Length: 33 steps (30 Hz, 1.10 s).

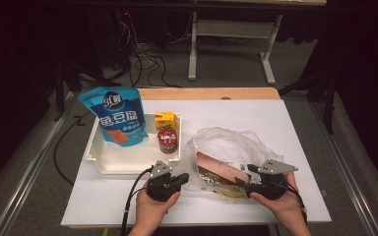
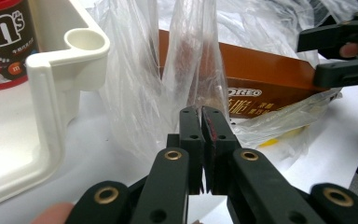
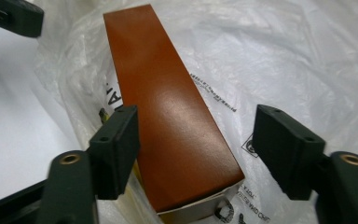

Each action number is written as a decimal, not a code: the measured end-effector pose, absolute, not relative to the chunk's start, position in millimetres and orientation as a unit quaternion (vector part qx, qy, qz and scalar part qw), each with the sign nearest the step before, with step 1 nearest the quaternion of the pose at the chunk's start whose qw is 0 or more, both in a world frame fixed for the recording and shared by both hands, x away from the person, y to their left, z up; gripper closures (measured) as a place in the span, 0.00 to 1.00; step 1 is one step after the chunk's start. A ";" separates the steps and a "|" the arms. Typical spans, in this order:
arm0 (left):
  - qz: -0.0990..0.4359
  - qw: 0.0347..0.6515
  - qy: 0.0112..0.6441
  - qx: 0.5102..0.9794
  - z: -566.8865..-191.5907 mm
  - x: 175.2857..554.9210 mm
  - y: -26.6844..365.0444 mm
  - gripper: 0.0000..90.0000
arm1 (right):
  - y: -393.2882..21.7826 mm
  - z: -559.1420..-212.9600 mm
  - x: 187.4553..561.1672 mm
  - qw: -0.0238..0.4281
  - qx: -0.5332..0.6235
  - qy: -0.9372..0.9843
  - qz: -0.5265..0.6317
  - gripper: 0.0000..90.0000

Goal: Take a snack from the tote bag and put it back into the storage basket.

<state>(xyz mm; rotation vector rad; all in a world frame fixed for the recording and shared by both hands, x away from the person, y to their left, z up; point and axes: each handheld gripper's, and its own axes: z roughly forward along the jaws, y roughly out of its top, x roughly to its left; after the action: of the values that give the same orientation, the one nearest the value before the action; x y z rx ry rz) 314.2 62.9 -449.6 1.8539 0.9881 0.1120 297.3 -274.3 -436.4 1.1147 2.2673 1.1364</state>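
One long brown cardboard box (image 3: 168,116) lies inside one thin, crinkled clear plastic bag (image 1: 226,142). My left gripper (image 2: 200,116) has its fingers closed on the bag's film. My right gripper (image 3: 196,140) has its fingers wide apart around the box.

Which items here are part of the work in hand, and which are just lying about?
In hand: plastic bag, brown Oreo box, left gripper shut on the bag's film, right gripper open around the box.
Lying about: white tray, blue pouch, yellow carton, M&M's tub.
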 end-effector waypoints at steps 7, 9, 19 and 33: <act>0.039 0.497 0.407 0.765 -452.2 313.9 62.7 0.97 | -277.9 -442.7 302.2 0.154 0.398 0.802 0.418 0.33; 0.038 0.497 0.406 0.766 -452.9 313.5 62.2 0.97 | -279.2 -443.5 300.9 0.149 0.396 0.805 0.416 0.34; 0.034 0.494 0.406 0.768 -456.2 313.6 62.4 0.97 | -273.2 -458.7 303.2 0.150 0.395 0.823 0.381 0.34; 0.032 0.493 0.406 0.769 -459.5 314.4 60.7 0.96 | -261.6 -458.9 298.6 0.164 0.375 0.831 0.376 0.48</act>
<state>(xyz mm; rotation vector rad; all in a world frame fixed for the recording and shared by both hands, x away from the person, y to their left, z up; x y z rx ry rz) 314.4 60.7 -459.5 1.8662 0.9850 0.0770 298.6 -261.6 -458.9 1.0692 2.3698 1.0732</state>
